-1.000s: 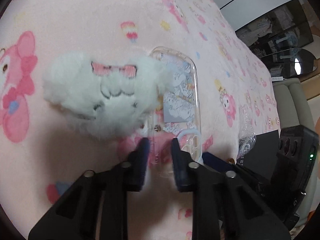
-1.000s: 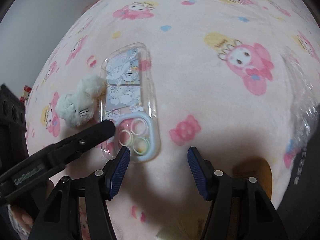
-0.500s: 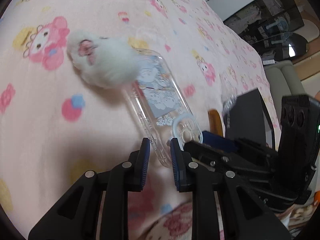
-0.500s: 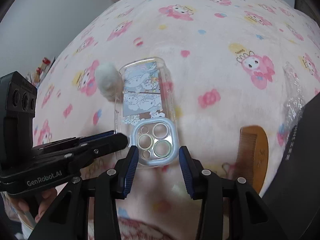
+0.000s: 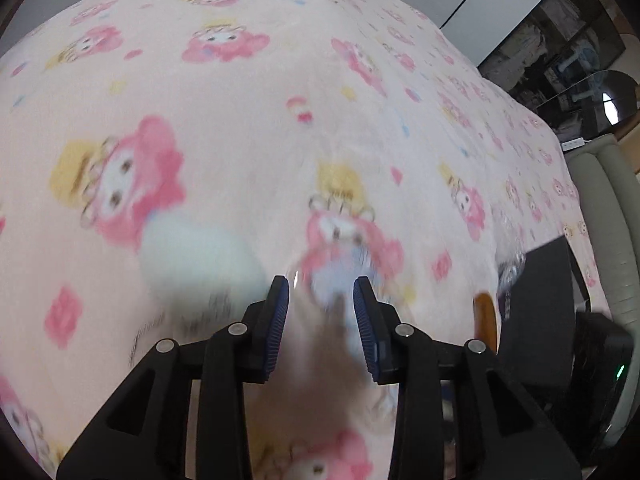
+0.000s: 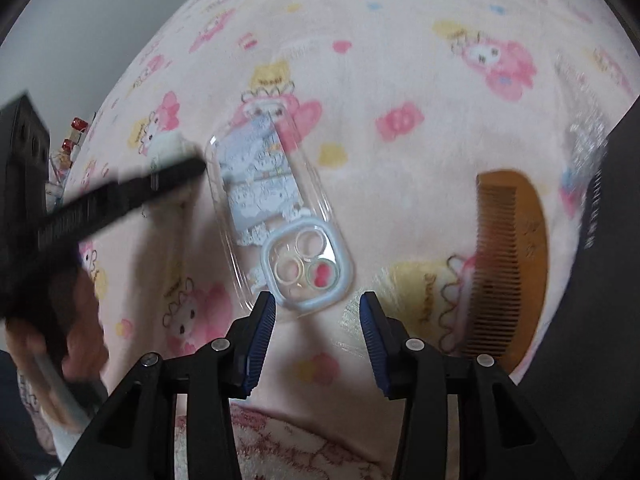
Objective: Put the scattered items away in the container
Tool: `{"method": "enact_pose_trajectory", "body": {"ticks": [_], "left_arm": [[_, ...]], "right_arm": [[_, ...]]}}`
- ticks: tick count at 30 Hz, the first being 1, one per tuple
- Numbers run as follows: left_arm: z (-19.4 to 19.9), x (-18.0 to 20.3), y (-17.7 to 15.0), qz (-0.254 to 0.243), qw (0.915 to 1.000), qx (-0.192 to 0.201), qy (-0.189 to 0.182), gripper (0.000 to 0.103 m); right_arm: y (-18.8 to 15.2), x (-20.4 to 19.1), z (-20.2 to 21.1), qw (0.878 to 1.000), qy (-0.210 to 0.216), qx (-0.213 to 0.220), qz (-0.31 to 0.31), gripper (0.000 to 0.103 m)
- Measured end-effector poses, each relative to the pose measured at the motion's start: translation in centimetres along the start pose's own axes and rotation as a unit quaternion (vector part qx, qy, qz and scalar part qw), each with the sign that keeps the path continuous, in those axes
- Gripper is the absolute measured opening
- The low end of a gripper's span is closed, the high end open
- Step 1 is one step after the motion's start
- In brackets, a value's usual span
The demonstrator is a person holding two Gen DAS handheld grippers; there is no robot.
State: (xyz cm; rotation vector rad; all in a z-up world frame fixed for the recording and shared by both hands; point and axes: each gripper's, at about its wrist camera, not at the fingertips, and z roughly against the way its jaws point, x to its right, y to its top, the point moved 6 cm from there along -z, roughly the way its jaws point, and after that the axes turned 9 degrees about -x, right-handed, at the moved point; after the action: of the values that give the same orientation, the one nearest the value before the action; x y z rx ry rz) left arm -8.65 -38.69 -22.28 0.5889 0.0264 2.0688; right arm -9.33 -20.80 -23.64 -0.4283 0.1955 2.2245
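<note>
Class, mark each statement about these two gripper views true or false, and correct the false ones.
1. The wooden comb lies to the right of the clear phone case in the right wrist view. True.
2. The right gripper holds the comb. False: its jaws are open and empty, near the camera end of the phone case.
3. The phone case lies on a pink cartoon-print blanket. True.
4. The left gripper is shut tight. False: its jaws stand apart and have just been opening; that view is too blurred to show anything pinched.
5. The comb is plastic blue. False: it is brown and looks wooden.
</note>
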Motion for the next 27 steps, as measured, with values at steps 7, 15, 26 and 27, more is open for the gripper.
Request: {"method": "enact_pose_trajectory", "body": {"ticks": [7, 15, 26, 27], "left_arm": [[-3.9, 0.6, 2.9, -0.030, 0.9987, -0.024, 0.035, 0.040], [-1.3, 0.4, -1.9, -0.022, 0.9981, -0.058, 0.001, 0.041], [-1.9, -1.4, -4.3, 0.025, 0.9981, -0.055, -0.015, 0.043], [-2.4, -1.3, -4.5, 0.029, 0.9975, -0.062, -0.018, 0.043]], "right_arm": [[1.0, 0.2, -1.3, 0.999, 0.035, -0.013, -0.001, 0.040], [2.8, 2.2, 1.8, 0.997, -0.021, 0.058, -0.048, 0.046], [1.4, 3.1, -0.3, 0.996, -0.030, 0.049, -0.073, 0.060], [1.5, 3.1, -0.6, 0.996, -0.027, 0.039, -0.070, 0.061]]}}
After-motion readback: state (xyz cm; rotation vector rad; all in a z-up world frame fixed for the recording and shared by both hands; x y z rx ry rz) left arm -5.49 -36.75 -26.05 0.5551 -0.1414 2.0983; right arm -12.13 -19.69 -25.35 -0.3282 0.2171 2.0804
